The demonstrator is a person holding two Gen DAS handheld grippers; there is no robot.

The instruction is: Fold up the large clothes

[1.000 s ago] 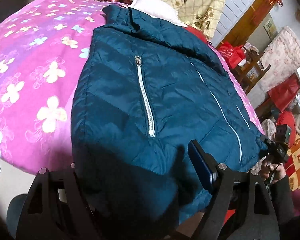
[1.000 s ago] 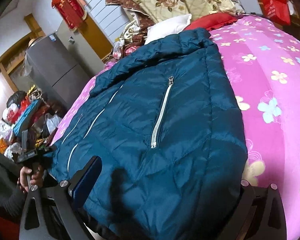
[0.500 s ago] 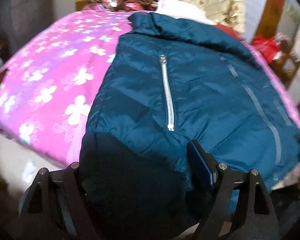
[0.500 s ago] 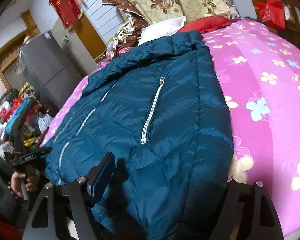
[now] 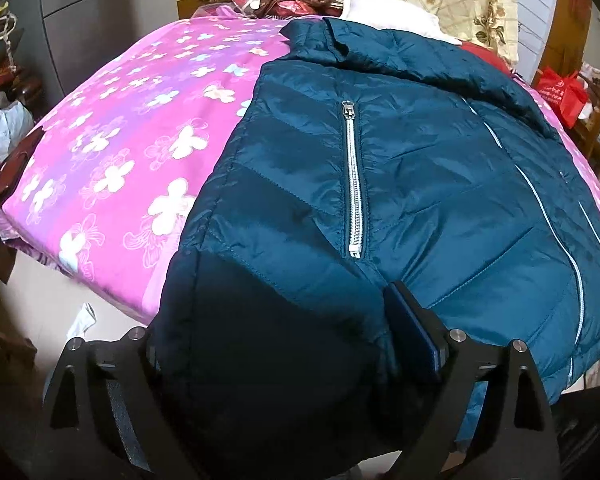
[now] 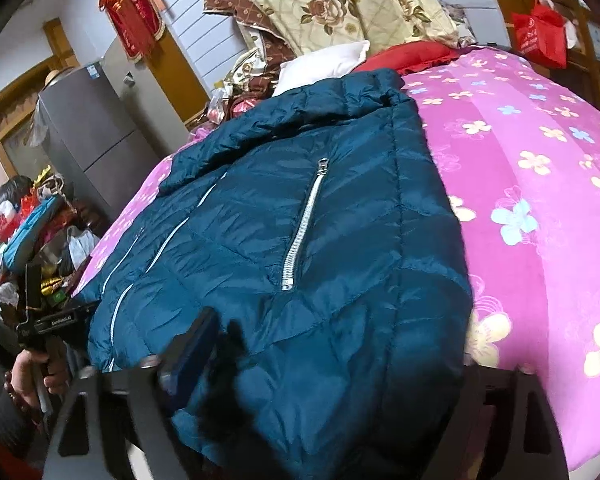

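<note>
A teal quilted jacket [image 5: 420, 184] lies front-up on a pink flowered bedspread [image 5: 112, 152], collar at the far end, with silver pocket zippers. My left gripper [image 5: 276, 344] has its jaws wide apart around the jacket's near left hem corner, and the fabric fills the gap. In the right wrist view the jacket [image 6: 300, 220] lies the same way, and my right gripper [image 6: 324, 360] straddles the near right hem corner with jaws wide apart. The left gripper's handle and hand show at the left of that view [image 6: 40, 332].
Pillows and folded quilts [image 6: 332, 12] pile at the bed's head. A grey fridge [image 6: 88, 136] and bags of clutter [image 6: 24, 224] stand left of the bed. A red bag [image 5: 560, 92] sits on shelving to the right. Floor lies below the bed's near edge.
Both grippers pushed further onto the hem corners. The left view swung left to face the jacket squarely. The right gripper moved in slightly and is blurred.
</note>
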